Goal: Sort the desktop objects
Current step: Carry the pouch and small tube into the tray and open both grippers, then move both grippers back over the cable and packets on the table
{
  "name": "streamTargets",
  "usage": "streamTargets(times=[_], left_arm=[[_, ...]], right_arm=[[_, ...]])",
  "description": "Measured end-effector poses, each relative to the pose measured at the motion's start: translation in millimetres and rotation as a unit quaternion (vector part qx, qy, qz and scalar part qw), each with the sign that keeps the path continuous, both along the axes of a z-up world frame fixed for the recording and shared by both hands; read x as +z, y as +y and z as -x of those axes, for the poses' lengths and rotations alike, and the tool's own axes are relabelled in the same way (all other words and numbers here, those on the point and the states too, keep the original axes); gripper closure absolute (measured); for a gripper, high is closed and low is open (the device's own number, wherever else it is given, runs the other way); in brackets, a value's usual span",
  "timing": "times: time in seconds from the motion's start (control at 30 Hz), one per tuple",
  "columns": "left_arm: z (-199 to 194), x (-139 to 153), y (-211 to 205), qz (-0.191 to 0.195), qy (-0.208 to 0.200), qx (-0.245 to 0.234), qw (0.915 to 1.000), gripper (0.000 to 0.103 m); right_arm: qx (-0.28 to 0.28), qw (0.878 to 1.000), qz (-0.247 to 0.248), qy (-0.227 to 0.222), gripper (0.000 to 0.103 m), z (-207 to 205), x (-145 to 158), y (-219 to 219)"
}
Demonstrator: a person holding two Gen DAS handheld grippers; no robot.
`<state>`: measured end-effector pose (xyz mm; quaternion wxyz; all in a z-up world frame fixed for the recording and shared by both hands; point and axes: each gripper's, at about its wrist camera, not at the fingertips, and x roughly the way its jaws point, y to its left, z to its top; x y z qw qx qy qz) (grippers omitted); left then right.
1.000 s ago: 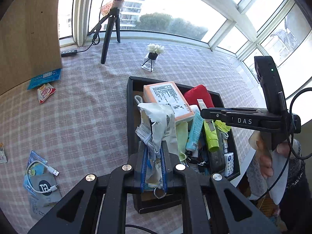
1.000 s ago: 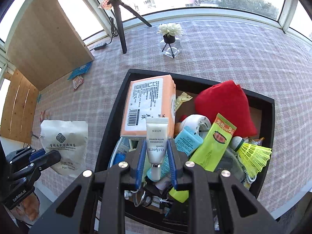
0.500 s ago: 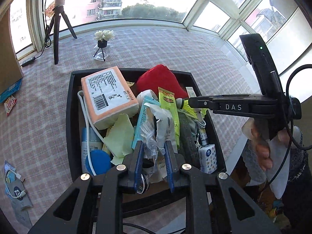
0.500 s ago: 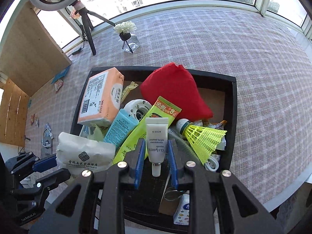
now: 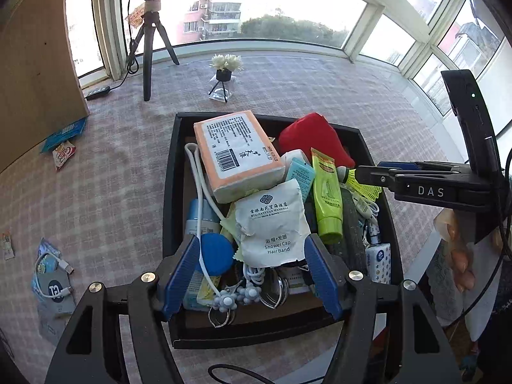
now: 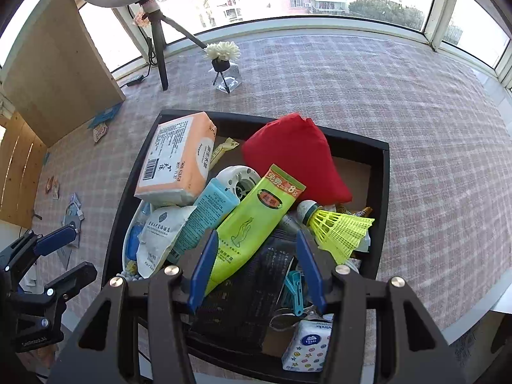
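Note:
A black tray [image 5: 171,172] [image 6: 382,172] on the checked tablecloth is piled with objects. My left gripper [image 5: 251,246] is open and empty above the tray's near end. A white shower-cap packet [image 5: 272,220] [image 6: 161,233] lies between its fingers on the pile. My right gripper [image 6: 254,240] is open and empty over a green tube [image 6: 252,224] [image 5: 326,198] and a black comb [image 6: 243,294]. An orange tissue pack [image 5: 236,153] [image 6: 177,160], a red pouch [image 6: 297,156] [image 5: 315,139] and a yellow shuttlecock [image 6: 339,227] also lie in the tray.
A flower vase [image 5: 224,76] [image 6: 224,67] and a tripod [image 5: 150,41] stand at the back. A wooden board [image 5: 35,73] leans at the left. Snack packets [image 5: 62,153] and a cable on pouches [image 5: 51,275] lie left of the tray. The table edge is near right.
Both grippers have opened. The left one has let go of the shower-cap packet onto the pile. The right one has let go of the white tube, which I no longer see.

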<state>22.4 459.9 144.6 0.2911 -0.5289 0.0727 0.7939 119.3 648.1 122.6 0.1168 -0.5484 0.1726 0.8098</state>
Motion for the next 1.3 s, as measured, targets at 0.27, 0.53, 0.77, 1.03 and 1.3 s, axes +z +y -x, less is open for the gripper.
streamTargets(times=[0.27,0.53,0.77,1.03,1.3], left_arm=[[-12.5,9.3,-52.5,0.015,0.040,0.066,0.9969,0.038],[-22.3,23.6,-116.4,0.014,0.071,0.135,0.9882,0.037],[-23.5,24.6,-165.5,0.017,0.076,0.176,0.9813,0.037],[-22.5,8.3,-224.9,0.018,0.056,0.227,0.9722,0.037],[-31.9,-14.3,-300.9,0.041,0.046,0.287,0.9559,0.037]], right_arm=[[0.041,0.999,-0.014,0.022,0.053,7.6,8.9,-54.7],[0.100,0.993,-0.026,0.049,0.050,21.4,20.7,-130.4],[0.145,0.988,-0.020,0.053,0.049,38.0,20.6,-180.3],[0.164,0.985,-0.010,0.046,0.049,53.0,12.3,-215.1],[0.178,0.983,-0.024,0.047,0.049,63.4,6.9,-252.8]])
